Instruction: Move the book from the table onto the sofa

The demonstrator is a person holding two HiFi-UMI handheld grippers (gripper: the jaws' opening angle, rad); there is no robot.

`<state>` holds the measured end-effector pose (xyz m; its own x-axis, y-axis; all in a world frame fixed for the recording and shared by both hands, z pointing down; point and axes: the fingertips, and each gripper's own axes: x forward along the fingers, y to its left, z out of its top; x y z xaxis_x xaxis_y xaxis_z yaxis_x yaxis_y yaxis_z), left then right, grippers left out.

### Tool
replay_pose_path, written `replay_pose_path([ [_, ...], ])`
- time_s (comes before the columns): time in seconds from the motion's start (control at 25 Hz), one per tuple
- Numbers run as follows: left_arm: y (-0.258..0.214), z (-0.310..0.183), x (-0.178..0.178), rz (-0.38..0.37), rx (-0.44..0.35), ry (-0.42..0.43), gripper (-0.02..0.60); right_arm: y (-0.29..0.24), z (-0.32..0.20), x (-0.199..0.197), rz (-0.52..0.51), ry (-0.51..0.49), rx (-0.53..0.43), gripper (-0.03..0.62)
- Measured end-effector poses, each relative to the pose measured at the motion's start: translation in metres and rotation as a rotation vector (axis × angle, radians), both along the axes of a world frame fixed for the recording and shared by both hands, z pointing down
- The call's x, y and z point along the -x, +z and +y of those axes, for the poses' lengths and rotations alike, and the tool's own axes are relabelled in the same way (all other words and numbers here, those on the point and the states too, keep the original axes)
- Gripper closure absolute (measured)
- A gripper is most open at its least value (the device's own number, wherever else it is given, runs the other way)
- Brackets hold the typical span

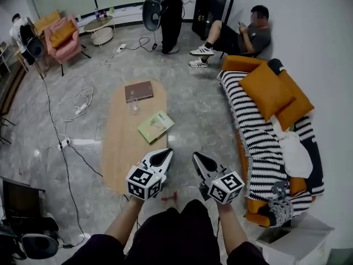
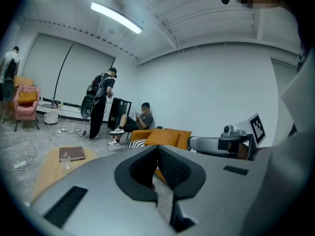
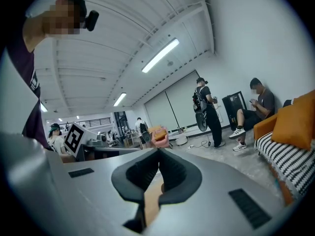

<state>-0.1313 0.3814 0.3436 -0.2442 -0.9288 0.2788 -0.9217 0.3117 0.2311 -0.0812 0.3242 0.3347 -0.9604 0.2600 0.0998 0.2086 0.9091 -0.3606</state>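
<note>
Left gripper: jaws pressed together, empty | right gripper: same | both held forward, near table end

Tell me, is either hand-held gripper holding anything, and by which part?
Nothing is held. The left hand-held gripper and the right hand-held gripper are both shut, with nothing between their jaws.
</note>
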Motion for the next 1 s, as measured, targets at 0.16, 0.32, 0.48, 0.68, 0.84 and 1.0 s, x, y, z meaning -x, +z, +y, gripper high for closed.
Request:
replay_pose_path([
  [0.16,0.006,-0.003,0.015,0.016,0.007,-0.009,0.568,0.003,-0.005,0.019,0.011,-0.01,0.003,0.571],
  [0.32,0.013,-0.014,0.038,0.028,0.013,-0.031,0.568,0.007,-0.018,0.044,0.018,-0.034,0.002,0.571],
  [0.48,0.02,-0.03,0.068,0.035,0.018,-0.071,0.568,0.014,-0.037,0.077,0.029,-0.078,0.006,0.571],
  [0.68,0.028,-0.056,0.107,0.05,0.025,-0.141,0.568,0.021,-0.069,0.125,0.035,-0.144,0.018,0.571],
  [0.84,0.032,-0.078,0.134,0.062,0.035,-0.196,0.568,0.024,-0.094,0.16,0.038,-0.2,0.031,0.571],
  [1.0,0.033,-0.096,0.159,0.072,0.044,-0.263,0.568,0.026,-0.114,0.19,0.048,-0.268,0.042,0.571],
])
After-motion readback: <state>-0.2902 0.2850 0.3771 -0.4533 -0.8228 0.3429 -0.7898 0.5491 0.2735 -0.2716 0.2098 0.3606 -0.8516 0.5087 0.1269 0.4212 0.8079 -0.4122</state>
